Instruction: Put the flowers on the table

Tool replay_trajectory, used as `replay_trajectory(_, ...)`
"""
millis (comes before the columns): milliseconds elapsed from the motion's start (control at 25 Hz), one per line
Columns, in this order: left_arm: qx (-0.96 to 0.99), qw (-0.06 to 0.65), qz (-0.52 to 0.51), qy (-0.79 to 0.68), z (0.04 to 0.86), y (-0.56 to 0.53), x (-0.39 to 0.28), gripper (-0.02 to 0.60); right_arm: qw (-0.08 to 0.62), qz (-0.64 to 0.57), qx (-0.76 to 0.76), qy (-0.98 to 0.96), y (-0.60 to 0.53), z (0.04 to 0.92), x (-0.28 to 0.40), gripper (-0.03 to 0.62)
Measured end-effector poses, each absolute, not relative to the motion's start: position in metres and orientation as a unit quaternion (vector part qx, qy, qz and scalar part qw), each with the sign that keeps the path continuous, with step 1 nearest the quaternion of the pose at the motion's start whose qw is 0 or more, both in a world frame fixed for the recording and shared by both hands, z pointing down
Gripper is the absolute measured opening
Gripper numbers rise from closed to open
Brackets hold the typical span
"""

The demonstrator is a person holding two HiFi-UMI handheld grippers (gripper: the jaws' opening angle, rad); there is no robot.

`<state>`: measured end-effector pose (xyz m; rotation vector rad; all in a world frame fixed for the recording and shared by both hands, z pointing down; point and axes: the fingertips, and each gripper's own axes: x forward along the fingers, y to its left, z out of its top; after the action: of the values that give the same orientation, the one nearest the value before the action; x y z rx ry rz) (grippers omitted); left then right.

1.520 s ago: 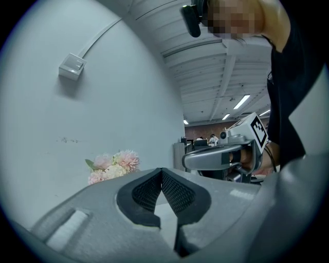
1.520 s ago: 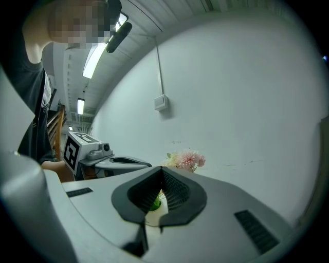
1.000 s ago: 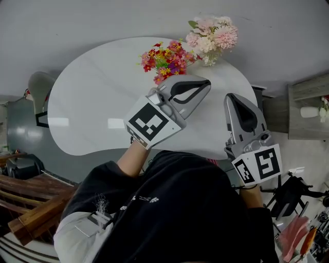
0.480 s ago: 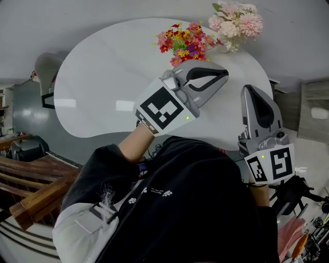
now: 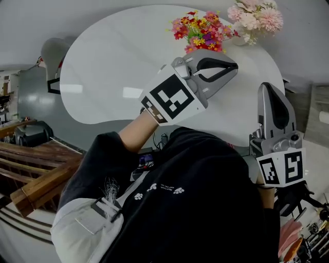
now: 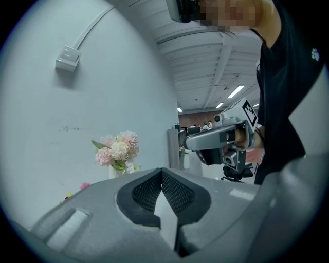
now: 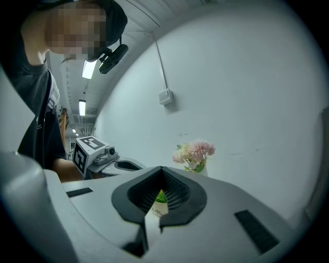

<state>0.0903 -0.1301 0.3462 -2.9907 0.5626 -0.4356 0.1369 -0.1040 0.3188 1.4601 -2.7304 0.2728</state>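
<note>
Two on white table [image 5: 113, 67]: red bouquet [image 5: 201, 30], pink bouquet [image 5: 255, 15]; grey wall [image 6: 103, 102].

The left gripper [image 5: 232, 68] was held over the bench [image 5: 103, 77]. One bunch of flowers [image 5: 201, 32] was set on the bench just to the left of its tips. A second bunch [image 5: 255, 15] was placed on the bench farther ahead and left of them, close by the wall [image 6: 77, 102]. The right gripper [image 5: 271, 88] was held to the left gripper's right, apart from it, with the second bunch ahead of it.
</note>
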Motion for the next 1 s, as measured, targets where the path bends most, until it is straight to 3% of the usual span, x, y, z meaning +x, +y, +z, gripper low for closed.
replay_trajectory(1000, -0.973, 0.046, -0.135, 0.180, 0.338, -0.131, 0.101, -0.002, 0.017, 0.092, 0.479, -0.873, -0.102, 0.324, 0.147, 0.011)
